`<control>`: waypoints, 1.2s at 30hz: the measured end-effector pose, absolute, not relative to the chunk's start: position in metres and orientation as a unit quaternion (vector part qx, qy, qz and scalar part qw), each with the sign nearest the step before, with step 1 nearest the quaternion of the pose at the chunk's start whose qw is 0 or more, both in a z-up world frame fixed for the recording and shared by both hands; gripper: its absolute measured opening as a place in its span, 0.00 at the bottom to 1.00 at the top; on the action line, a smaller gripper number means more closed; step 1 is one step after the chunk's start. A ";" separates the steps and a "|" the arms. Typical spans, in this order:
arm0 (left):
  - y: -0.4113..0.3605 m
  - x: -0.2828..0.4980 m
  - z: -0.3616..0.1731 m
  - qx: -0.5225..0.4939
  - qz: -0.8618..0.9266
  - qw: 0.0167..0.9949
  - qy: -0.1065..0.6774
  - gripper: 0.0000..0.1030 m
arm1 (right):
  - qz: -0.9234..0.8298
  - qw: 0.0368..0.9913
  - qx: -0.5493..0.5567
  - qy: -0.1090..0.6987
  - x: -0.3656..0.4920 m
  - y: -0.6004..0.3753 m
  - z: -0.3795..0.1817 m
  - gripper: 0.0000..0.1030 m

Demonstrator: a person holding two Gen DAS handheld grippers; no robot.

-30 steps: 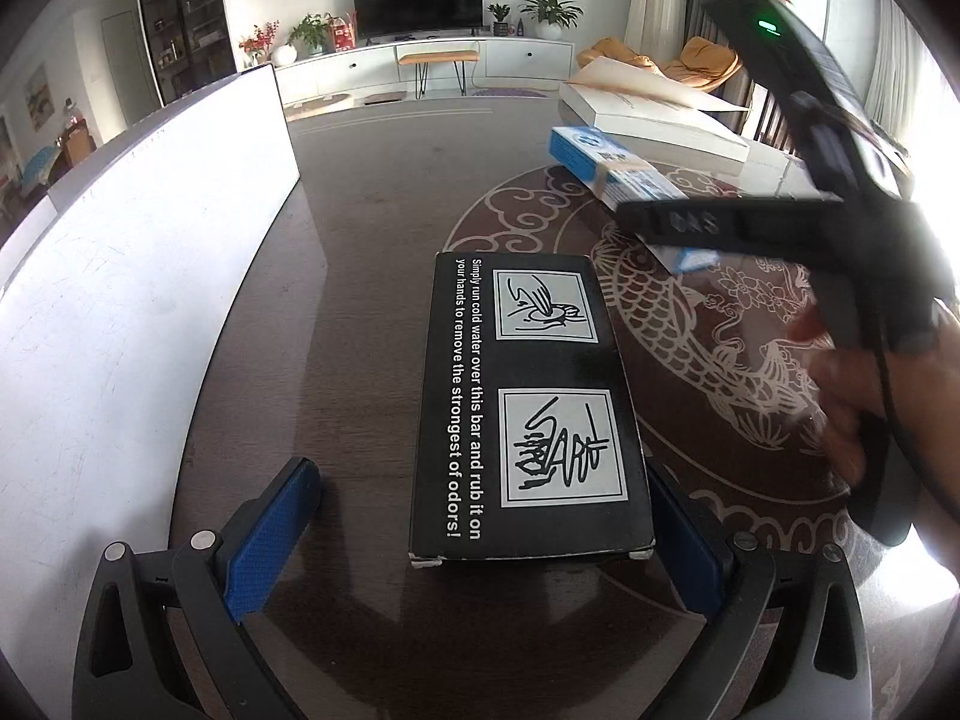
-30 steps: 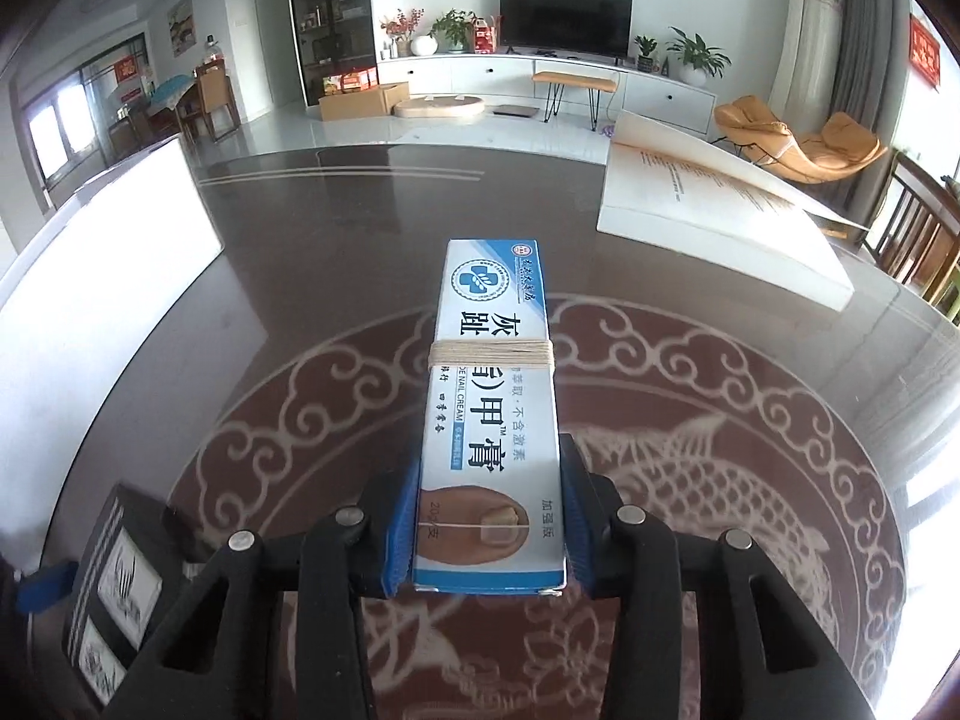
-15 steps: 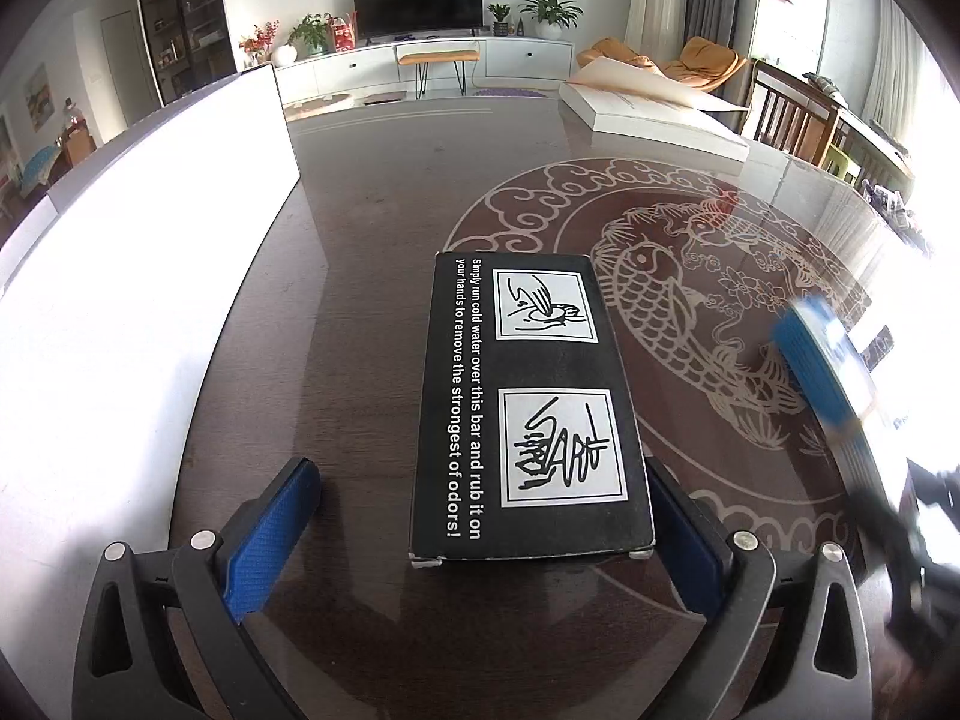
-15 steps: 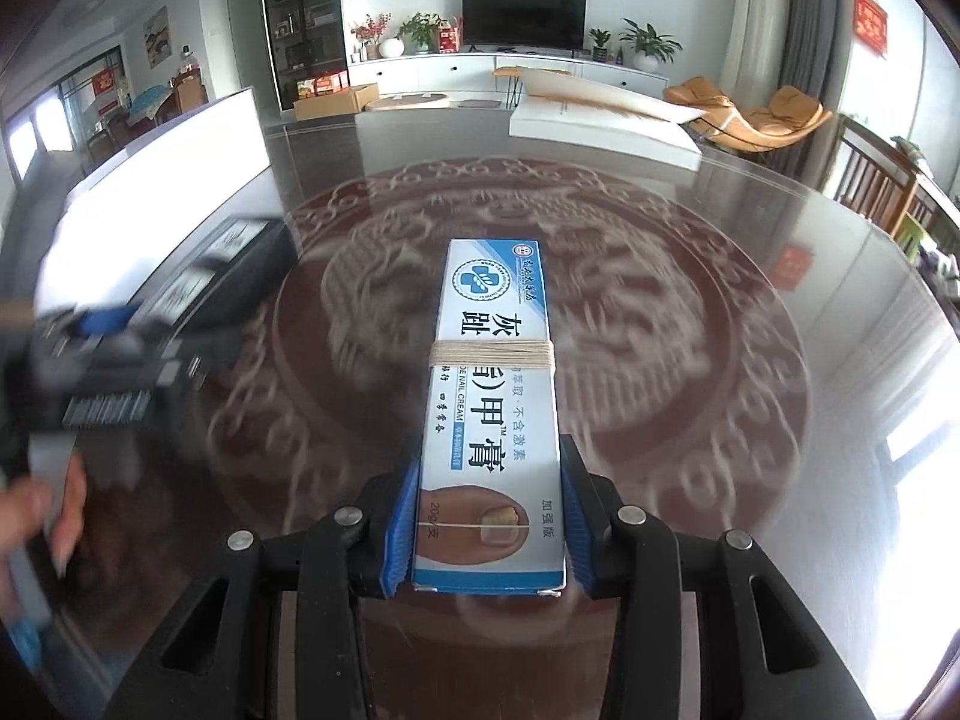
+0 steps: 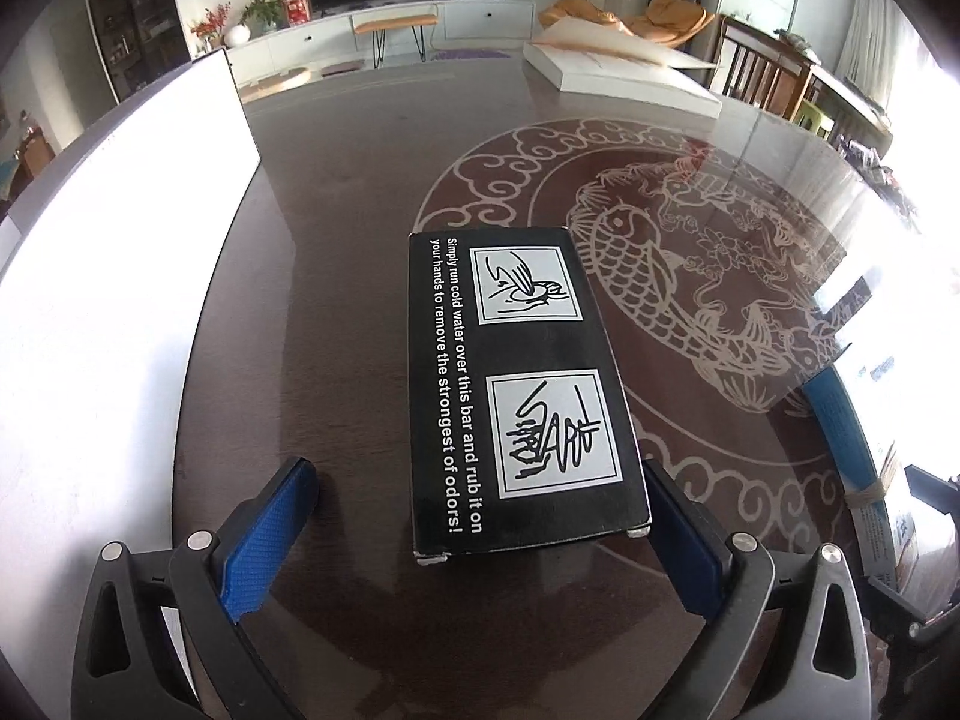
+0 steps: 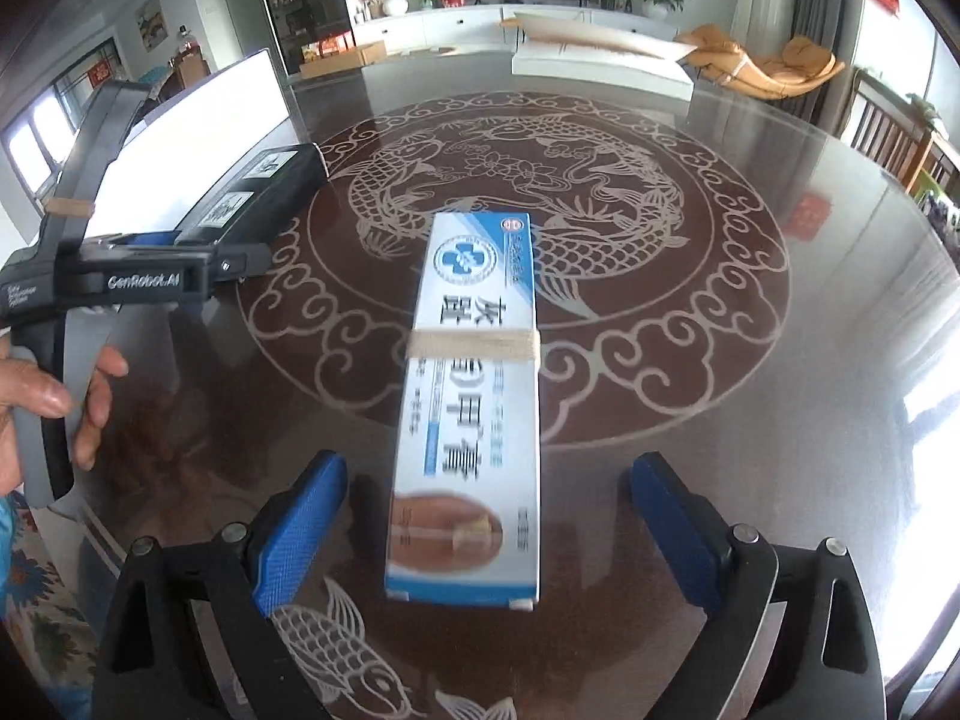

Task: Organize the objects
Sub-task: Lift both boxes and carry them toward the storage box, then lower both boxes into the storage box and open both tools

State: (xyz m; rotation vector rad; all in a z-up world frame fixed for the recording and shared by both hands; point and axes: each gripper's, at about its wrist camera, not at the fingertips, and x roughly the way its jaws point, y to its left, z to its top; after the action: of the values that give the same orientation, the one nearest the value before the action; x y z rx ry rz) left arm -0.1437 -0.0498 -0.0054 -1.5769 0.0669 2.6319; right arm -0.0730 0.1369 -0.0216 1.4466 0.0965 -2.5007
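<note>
A black box (image 5: pixel 516 384) with white text lies flat on the dark table between the open jaws of my left gripper (image 5: pixel 480 540); neither pad touches it. It also shows in the right wrist view (image 6: pixel 258 192) at the left, with the left gripper (image 6: pixel 198 264) behind it. A blue-and-white cream box (image 6: pixel 474 408) with a rubber band lies on the table between the open jaws of my right gripper (image 6: pixel 504 528), free of both pads. It shows at the right edge of the left wrist view (image 5: pixel 846 450).
A tall white panel (image 5: pixel 120 240) stands along the table's left side. A large open white box (image 6: pixel 600 60) lies at the table's far end. Chairs (image 6: pixel 894 138) stand at the right. The table (image 6: pixel 690 360) has a fish pattern.
My right gripper swung the cream box from beside the black box to the right, set it on the table and opened. The left gripper and black box stayed put.
</note>
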 end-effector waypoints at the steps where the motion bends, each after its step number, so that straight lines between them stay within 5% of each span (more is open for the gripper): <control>1: -0.049 -0.148 -0.005 -0.523 0.852 0.033 0.020 1.00 | -0.855 0.125 0.503 0.027 -0.082 0.136 -0.021 0.93; 4: -0.046 -0.162 -0.005 -0.537 0.842 0.042 0.026 1.00 | -0.848 0.121 0.515 0.021 -0.099 0.130 -0.020 0.91; 5: -0.043 -0.165 -0.006 -0.536 0.842 0.047 0.032 1.00 | -0.849 0.119 0.514 0.025 -0.104 0.128 -0.018 0.71; 6: -0.043 -0.167 -0.004 -0.527 0.848 0.050 0.034 0.78 | -0.851 0.113 0.511 0.038 -0.106 0.125 -0.015 0.52; 7: -0.043 -0.167 0.001 -0.508 0.859 0.054 0.033 0.60 | -0.851 0.108 0.512 0.048 -0.107 0.124 -0.012 0.43; 16: -0.060 -0.117 0.022 -0.454 0.885 0.079 -0.074 0.56 | -0.847 0.137 0.513 -0.031 -0.077 0.141 0.020 0.43; 23: -0.128 -0.044 0.099 -0.382 0.905 0.097 -0.161 0.56 | -0.849 0.216 0.482 -0.021 -0.070 0.072 0.081 0.43; 29: -0.237 0.003 0.144 -0.350 0.929 -0.022 -0.115 0.56 | -0.823 0.343 0.449 -0.050 -0.060 -0.039 0.142 0.43; 36: -0.323 0.021 0.102 -0.409 0.892 -0.175 -0.078 0.58 | -0.773 0.442 0.453 -0.041 -0.041 -0.178 0.142 0.45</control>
State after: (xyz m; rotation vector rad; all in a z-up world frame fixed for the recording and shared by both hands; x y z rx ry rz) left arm 0.0212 -0.3235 0.1016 -1.4521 -0.2782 3.1659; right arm -0.0415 -0.1775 0.1423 1.1245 -0.1010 -1.9194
